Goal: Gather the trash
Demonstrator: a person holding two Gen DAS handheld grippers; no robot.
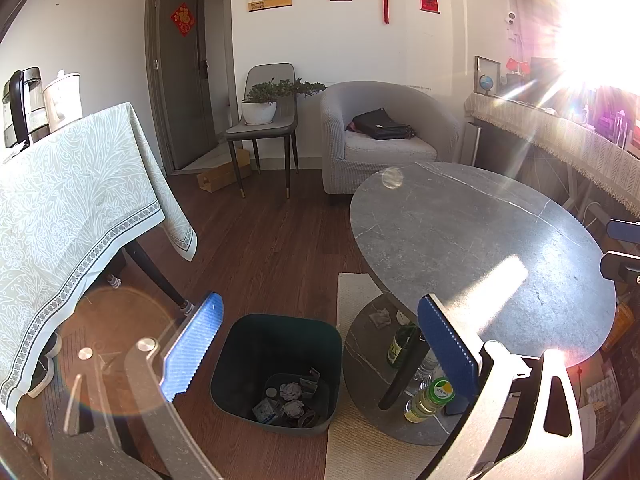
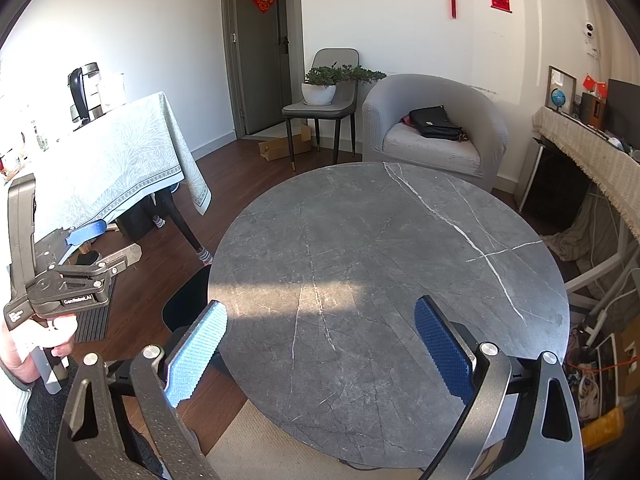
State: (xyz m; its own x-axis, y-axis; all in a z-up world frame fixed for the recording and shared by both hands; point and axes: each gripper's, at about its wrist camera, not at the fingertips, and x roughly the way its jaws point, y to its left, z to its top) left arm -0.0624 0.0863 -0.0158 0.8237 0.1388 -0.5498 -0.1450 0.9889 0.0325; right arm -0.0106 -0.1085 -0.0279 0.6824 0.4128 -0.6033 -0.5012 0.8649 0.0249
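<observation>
- Hanging over the floor beside the round grey table (image 1: 480, 240), the left gripper (image 1: 320, 340) has its two blue pads wide apart and nothing is between them.
- Below this gripper a dark bin (image 1: 276, 368) stands on the wooden floor, just beside the table's round base, and its near right corner touches the pale rug (image 1: 352, 432).
- Inside the bin, on its bottom, lie crumpled paper balls (image 1: 291, 392) and some other small scraps; what the scraps are cannot be told.
- On the table's base stand a green bottle (image 1: 400, 344) and a bottle with a green cap (image 1: 430, 400), and a crumpled grey scrap (image 1: 380, 317) lies near the far edge of the base.
- The right gripper (image 2: 320, 344) is held above the near edge of the same table, pads also wide open and holding nothing.
- In the right wrist view, the left gripper (image 2: 102, 240) shows at the left, held by a hand (image 2: 36, 344), and only the bin's rim (image 2: 188, 300) shows past the left edge of the table (image 2: 380, 280).
- Strong sun glare washes out the upper right corner of the left wrist view.
</observation>
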